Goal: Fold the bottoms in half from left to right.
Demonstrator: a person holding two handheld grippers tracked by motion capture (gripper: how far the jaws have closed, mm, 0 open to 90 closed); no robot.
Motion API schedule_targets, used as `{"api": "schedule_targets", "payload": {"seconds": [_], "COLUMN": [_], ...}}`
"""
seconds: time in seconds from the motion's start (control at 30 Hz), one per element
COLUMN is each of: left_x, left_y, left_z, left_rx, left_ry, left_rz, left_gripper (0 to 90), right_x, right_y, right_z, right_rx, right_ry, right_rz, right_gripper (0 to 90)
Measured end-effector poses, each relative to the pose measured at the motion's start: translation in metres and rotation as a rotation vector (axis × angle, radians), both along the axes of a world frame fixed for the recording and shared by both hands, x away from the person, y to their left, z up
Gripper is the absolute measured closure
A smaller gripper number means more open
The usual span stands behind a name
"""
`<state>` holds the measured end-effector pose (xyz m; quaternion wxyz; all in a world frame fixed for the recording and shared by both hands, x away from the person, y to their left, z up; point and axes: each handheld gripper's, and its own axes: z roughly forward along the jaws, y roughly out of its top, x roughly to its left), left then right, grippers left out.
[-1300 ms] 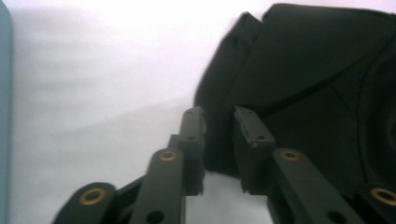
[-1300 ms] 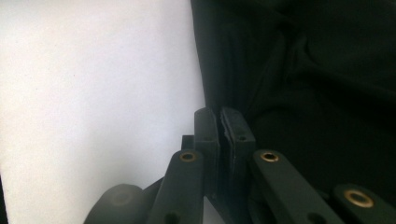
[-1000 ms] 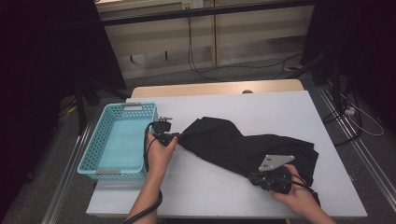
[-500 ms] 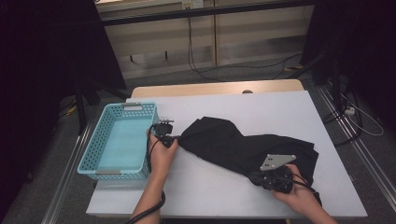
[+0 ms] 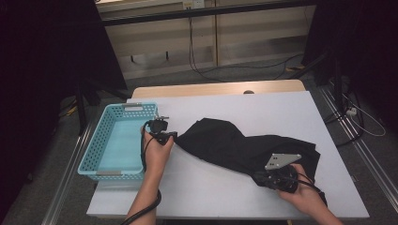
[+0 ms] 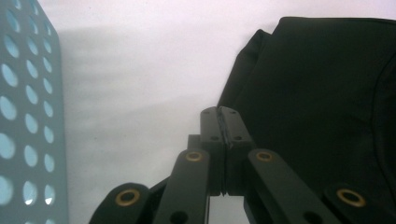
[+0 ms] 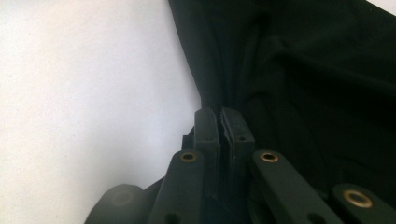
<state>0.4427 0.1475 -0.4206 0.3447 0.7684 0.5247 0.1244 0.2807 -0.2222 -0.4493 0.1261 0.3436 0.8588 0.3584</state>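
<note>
Starting at the left, one blue basket (image 5: 117, 143) sits empty at the worktop's (image 5: 263, 105) left edge, its perforated wall also showing in the left gripper view (image 6: 25, 116). Just right of it the left gripper (image 5: 165, 136) rests at the left tip of the one black cloth (image 5: 234, 145); in its own view (image 6: 223, 122) the jaws are pressed together, and the cloth's (image 6: 322, 84) edge lies right beside them, so it looks pinched on that corner, though the fabric between the tips is hard to make out. The cloth stretches in a long band across the middle of the worktop, from that corner near the basket down to the near right. There the right gripper (image 5: 277, 178), with a grey plate on top, sits on the cloth's near-right end; in its own view (image 7: 223, 122) the jaws are closed with dark folds (image 7: 299, 70) gathered right into the tips, so it appears clamped on the fabric. By my reading, the step in hand is holding the cloth by two opposite ends, spread out flat, likely ahead of a fold or a lift toward the basket. The next move would call for both hands to travel together, keeping tension even so neither corner slips free, and for the left end to clear the basket's rim. Count: one basket, one cloth, two grippers, two hands.
</note>
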Motion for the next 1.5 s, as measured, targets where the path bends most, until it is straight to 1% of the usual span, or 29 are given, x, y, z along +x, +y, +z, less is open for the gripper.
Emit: {"api": "schedule_targets", "payload": {"seconds": [0.03,0.07,0.1,0.13,0.2,0.23,0.27,0.3,0.33,0.37,0.4,0.43,0.5,0.53,0.57,0.6,0.63,0.67,0.73,0.77,0.83,0.93,0.97,1.03,1.07,1.13,1.23,1.4,1.5], "left_x": [-0.001,-0.002,-0.003,-0.003,-0.003,-0.003,-0.002,-0.002,0.0,0.001,0.003,0.004,0.007,0.007,0.007,0.008,0.008,0.008,0.008,0.008,0.008,0.008,0.008,0.006,0.006,0.004,0.001,0.001,0.001], "left_y": [0.0,-0.002,-0.003,-0.004,-0.007,-0.008,-0.01,-0.011,-0.012,-0.013,-0.014,-0.015,-0.017,-0.017,-0.017,-0.016,-0.016,-0.016,-0.017,-0.016,-0.012,-0.008,-0.004,-0.001,0.001,0.002,0.001,0.003,0.006], "left_z": [0.001,0.001,0.001,0.0,-0.002,-0.004,-0.006,-0.008,-0.011,-0.014,-0.017,-0.02,-0.027,-0.027,-0.029,-0.028,-0.027,-0.027,-0.025,-0.023,-0.018,-0.014,-0.009,-0.005,-0.003,-0.001,0.0,0.002,0.005], "left_rx": [0.008,0.009,-0.006,-0.001,0.004,0.016,0.027,0.042,0.041,0.032,0.047,0.045,0.058,0.058,0.052,0.056,0.04,0.037,0.039,0.052,0.031,0.028,0.03,0.046,0.042,0.054,0.055,0.065,0.07], "left_ry": [-0.005,-0.012,-0.001,0.0,-0.012,-0.02,-0.031,-0.038,-0.045,-0.05,-0.041,-0.034,-0.024,-0.024,-0.029,-0.018,0.008,0.022,0.034,0.034,0.027,0.027,0.032,0.026,0.021,0.02,0.018,0.015,0.014], "left_rz": [-0.005,-0.013,-0.03,-0.039,-0.041,-0.066,-0.076,-0.077,-0.078,-0.079,-0.084,-0.082,-0.097,-0.097,-0.082,-0.089,-0.091,-0.093,-0.09,-0.09,-0.071,-0.057,-0.045,-0.021,-0.014,-0.008,-0.027,-0.004,0.009], "left_gripper": [79.3,76.6,73.4,68.5,65.2,63.7,60.3,59.9,59.8,59.9,60.8,62.6,65.0,67.7,73.7,76.2,82.2,86.8,89.6,90.0,90.0,90.0,90.0,90.0,90.0,90.0,90.0,90.0,90.0], "right_x": [0.0,0.0,0.0,0.0,0.0,0.0,0.0,0.0,0.0,0.0,0.0,0.0,0.0,0.001,0.001,0.001,0.001,0.001,0.001,0.002,0.001,0.001,0.001,0.0,0.0,-0.001,-0.003,-0.006,-0.007], "right_y": [-0.001,-0.001,-0.001,0.0,0.0,0.0,0.001,0.001,0.001,0.001,0.002,0.002,0.002,0.002,0.002,0.002,0.002,0.002,0.003,0.003,0.003,0.002,0.002,0.004,0.005,0.009,0.014,0.02,0.019], "right_z": [0.0,0.0,-0.001,0.0,0.0,0.001,0.001,0.0,0.0,0.0,-0.001,-0.001,-0.001,-0.002,-0.002,-0.002,-0.002,-0.002,-0.002,-0.001,-0.001,0.001,0.001,0.003,0.004,0.005,0.006,0.006,0.007], "right_rx": [0.003,0.003,0.004,0.004,0.002,0.002,0.002,0.002,0.001,0.001,0.002,0.004,0.007,0.009,0.01,0.01,0.01,0.01,0.01,0.008,0.011,0.026,0.034,0.048,0.054,0.059,0.067,0.057,0.072], "right_ry": [0.001,0.003,0.004,0.004,0.002,0.001,0.001,0.0,0.002,0.003,0.005,0.005,0.005,0.005,0.005,0.005,0.005,0.004,0.003,0.003,0.002,0.003,0.0,-0.003,-0.004,-0.008,-0.005,-0.003,0.002], "right_rz": [-0.003,-0.004,-0.003,-0.003,-0.001,-0.001,-0.001,0.0,0.001,0.001,0.002,0.002,0.003,0.004,0.005,0.005,0.006,0.007,0.008,0.009,0.01,0.009,0.01,0.019,0.023,0.03,0.05,0.074,0.078], "right_gripper": [86.4,86.4,86.4,86.5,86.4,86.4,86.4,86.4,86.3,86.3,86.3,86.3,86.2,86.2,86.2,86.2,86.2,86.2,86.1,86.2,86.2,86.2,86.2,86.1,86.1,86.1,86.2,86.1,86.1]}}
